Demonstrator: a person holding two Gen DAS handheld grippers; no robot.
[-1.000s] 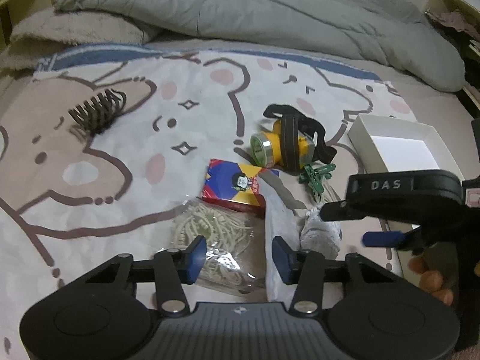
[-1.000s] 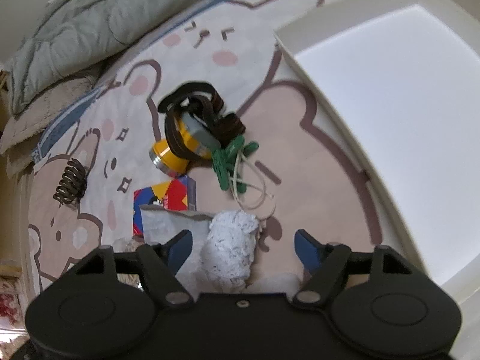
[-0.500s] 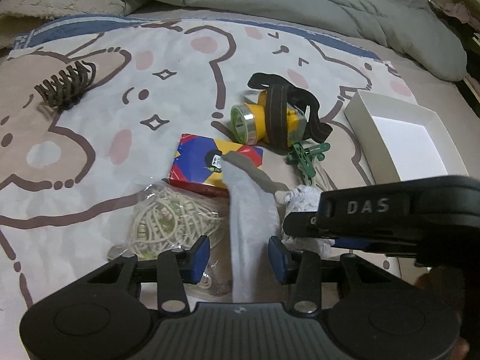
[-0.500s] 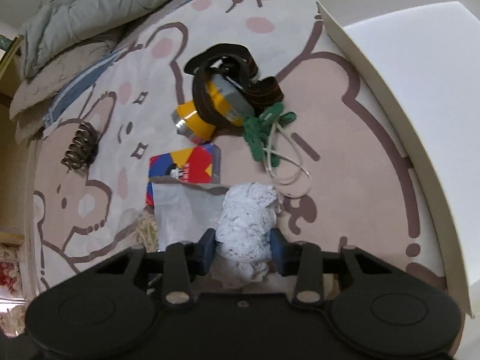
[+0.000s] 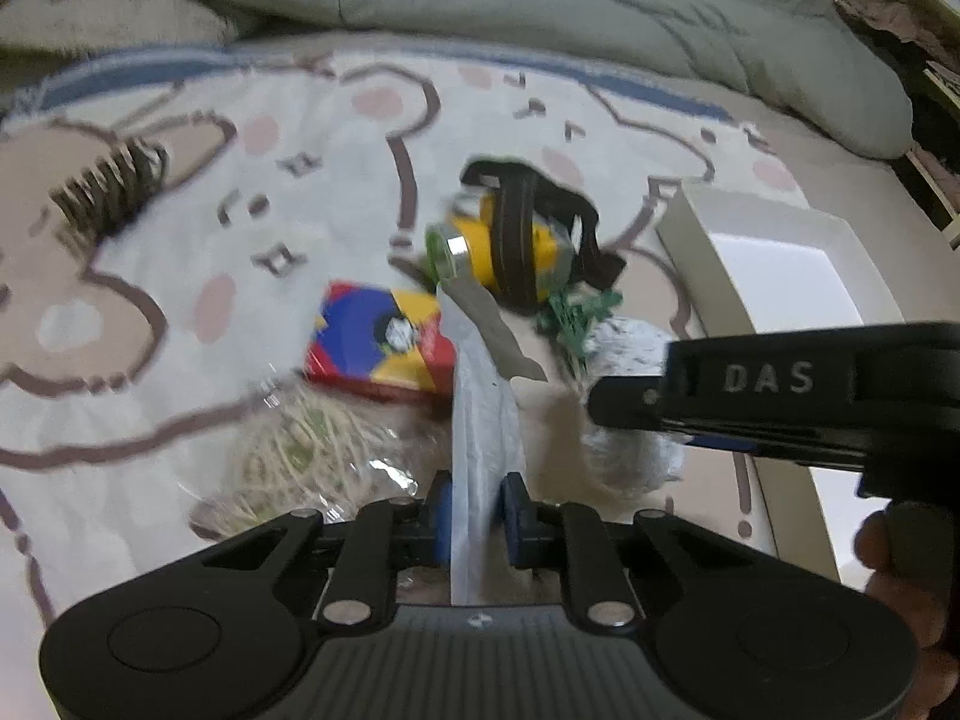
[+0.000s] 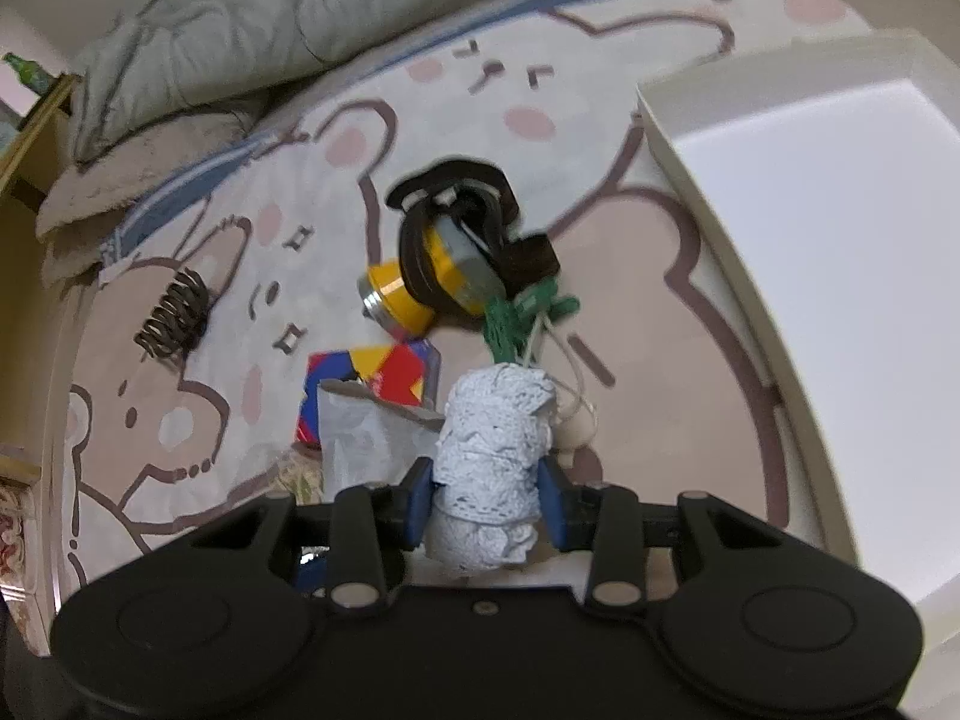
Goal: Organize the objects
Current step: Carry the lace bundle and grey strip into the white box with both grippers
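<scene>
While the left gripper (image 5: pixel 474 507) is closing on the flat grey packet (image 5: pixel 480 420), the right gripper (image 6: pixel 485 507) pinches the lace roll (image 6: pixel 489 462) (upright); the white tray (image 6: pixel 840 252) lies to its right.

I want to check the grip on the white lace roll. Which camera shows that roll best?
The right wrist view: the white lace roll sits centred and whole between the right gripper pads, which press its sides. In the left wrist view only blurred parts of it show, mostly hidden behind the right gripper's black body.
</scene>
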